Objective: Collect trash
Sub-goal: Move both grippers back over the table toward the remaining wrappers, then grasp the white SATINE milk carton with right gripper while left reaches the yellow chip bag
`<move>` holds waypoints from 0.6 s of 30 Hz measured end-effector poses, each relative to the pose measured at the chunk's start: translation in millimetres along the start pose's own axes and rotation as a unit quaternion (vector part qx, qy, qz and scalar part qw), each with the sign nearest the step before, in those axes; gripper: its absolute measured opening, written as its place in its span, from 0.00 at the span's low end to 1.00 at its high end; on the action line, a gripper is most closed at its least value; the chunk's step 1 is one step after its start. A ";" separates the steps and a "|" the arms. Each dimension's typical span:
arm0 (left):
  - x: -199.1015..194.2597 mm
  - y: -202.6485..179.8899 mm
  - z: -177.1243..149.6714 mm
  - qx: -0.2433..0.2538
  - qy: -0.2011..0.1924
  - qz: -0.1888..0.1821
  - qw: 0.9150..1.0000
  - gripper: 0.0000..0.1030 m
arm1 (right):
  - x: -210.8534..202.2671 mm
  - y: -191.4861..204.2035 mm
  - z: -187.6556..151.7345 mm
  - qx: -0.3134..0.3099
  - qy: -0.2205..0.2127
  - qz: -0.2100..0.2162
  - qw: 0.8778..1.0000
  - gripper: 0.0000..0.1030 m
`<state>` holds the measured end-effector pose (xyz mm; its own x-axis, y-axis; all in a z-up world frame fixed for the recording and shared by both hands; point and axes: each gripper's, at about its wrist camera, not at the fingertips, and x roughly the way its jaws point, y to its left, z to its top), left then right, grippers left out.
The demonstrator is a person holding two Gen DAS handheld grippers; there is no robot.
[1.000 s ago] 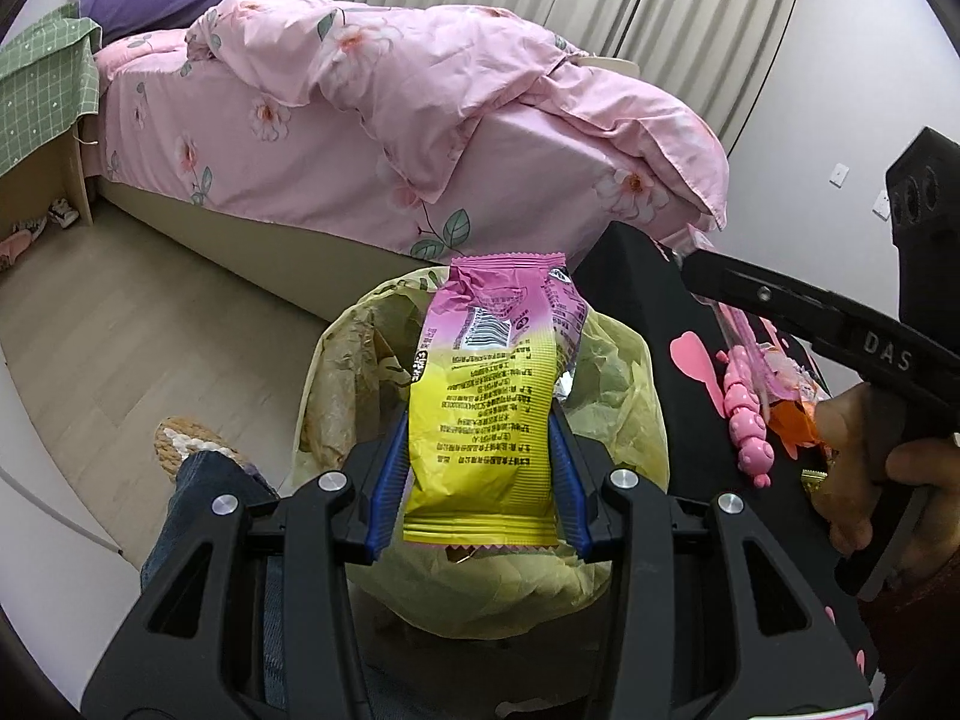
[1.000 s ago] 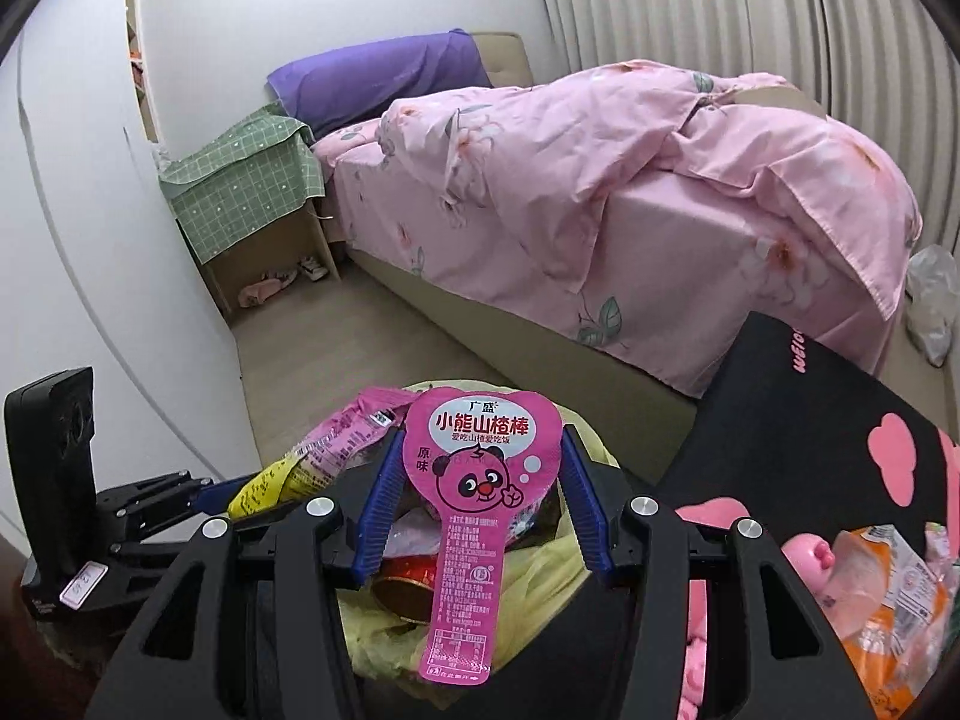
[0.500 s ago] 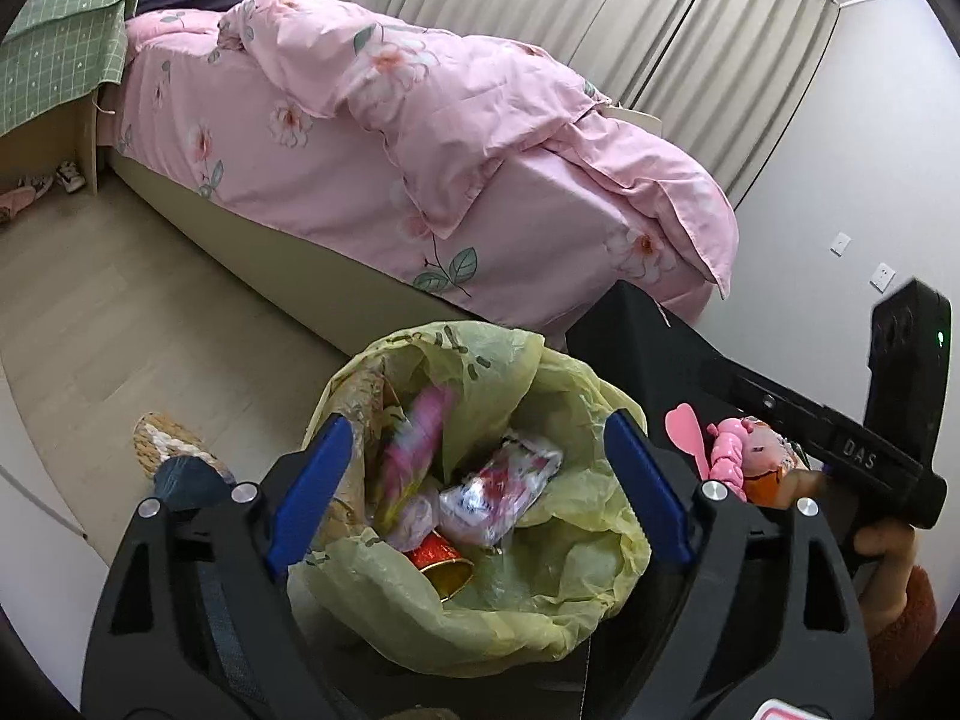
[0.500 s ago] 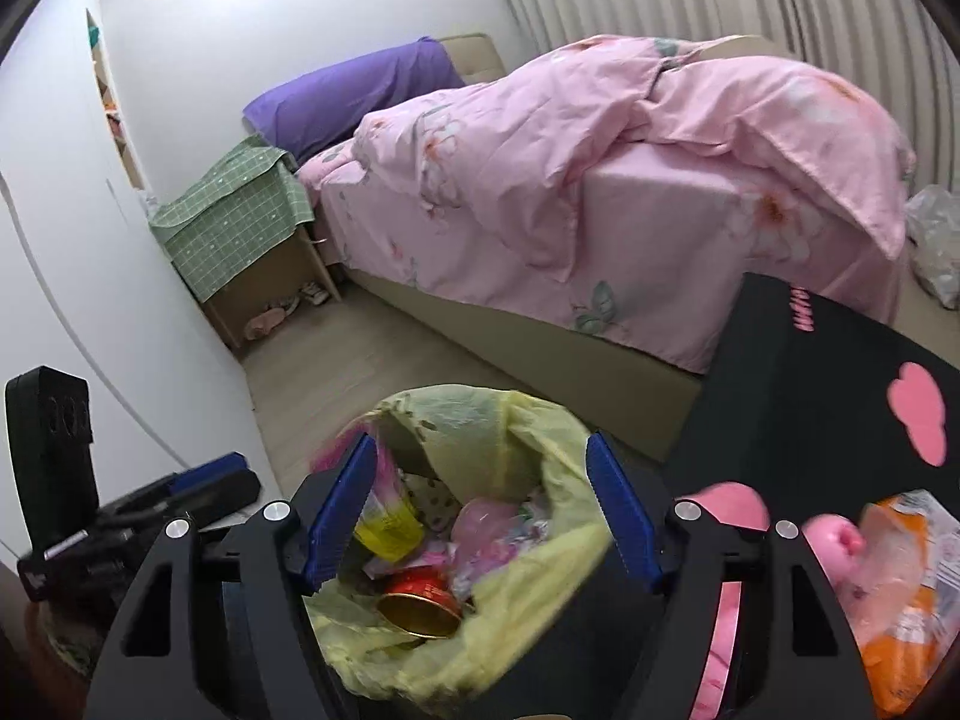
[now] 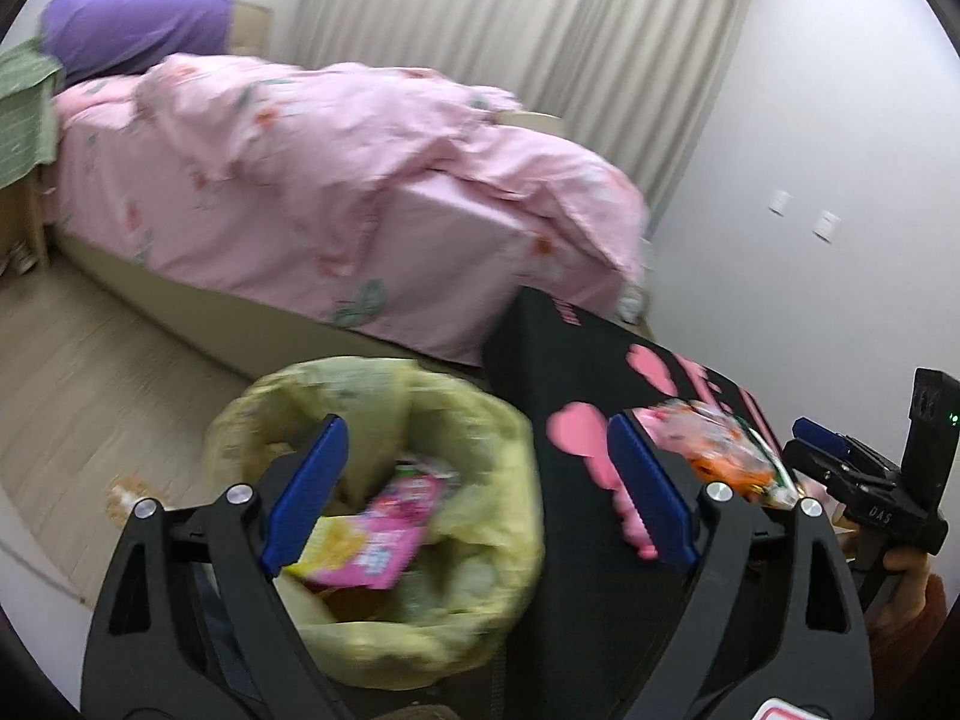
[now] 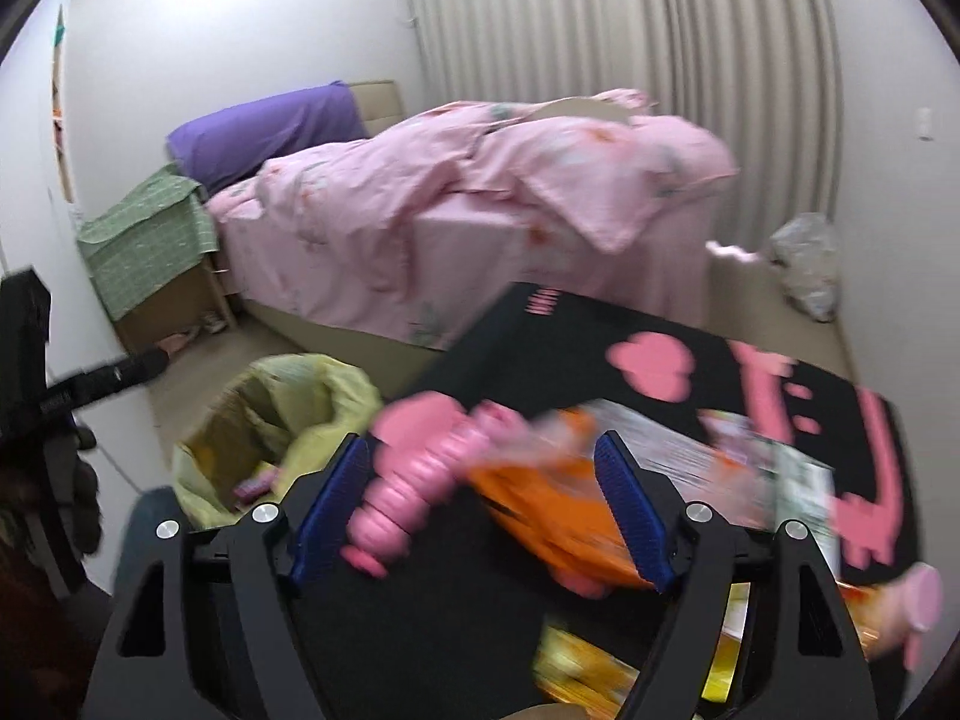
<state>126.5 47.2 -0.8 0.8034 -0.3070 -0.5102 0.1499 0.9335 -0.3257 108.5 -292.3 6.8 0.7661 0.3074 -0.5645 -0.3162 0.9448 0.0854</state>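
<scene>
My left gripper (image 5: 480,492) hangs above the bin lined with a yellow-green bag (image 5: 480,420). Its jaws are opening and nothing is between them. A pink and yellow snack packet (image 5: 372,540) lies inside the bag. My right gripper (image 6: 480,510) is over the black table (image 6: 570,324), its jaws opening with nothing gripped. Below it, blurred, lie a pink toy (image 6: 414,474) and an orange wrapper (image 6: 540,498). In the left wrist view the right gripper (image 5: 822,444) shows at the far right, held by a hand, beside the orange wrapper (image 5: 720,456).
A bed with a pink duvet (image 5: 336,180) fills the back. The bin (image 6: 270,414) stands on the floor left of the table. A yellow packet (image 6: 576,666) lies at the table's near edge. A white plastic bag (image 6: 804,264) sits on the floor at the far right.
Both grippers opened and their packets dropped into the bin. The right gripper then swung right over the black table. The left gripper rose and turned rightward.
</scene>
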 end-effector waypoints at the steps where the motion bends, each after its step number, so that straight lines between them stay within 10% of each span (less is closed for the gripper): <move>1: 4.2 -12.9 0.0 0.012 0.004 -0.011 1.000 0.83 | -5.9 -8.5 -4.1 0.005 0.003 -0.001 1.000 0.72; 18: 83.9 -194.4 -38.8 0.167 0.103 -0.136 0.971 0.91 | -84.4 -115.3 -99.3 0.076 0.023 -0.120 0.990 0.72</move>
<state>142.4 -167.2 -11.2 0.5801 -0.5487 -0.6019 0.5470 0.8100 -0.2113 24.8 -438.4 -37.0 0.7819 0.0696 -0.6195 -0.0372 0.9972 0.0651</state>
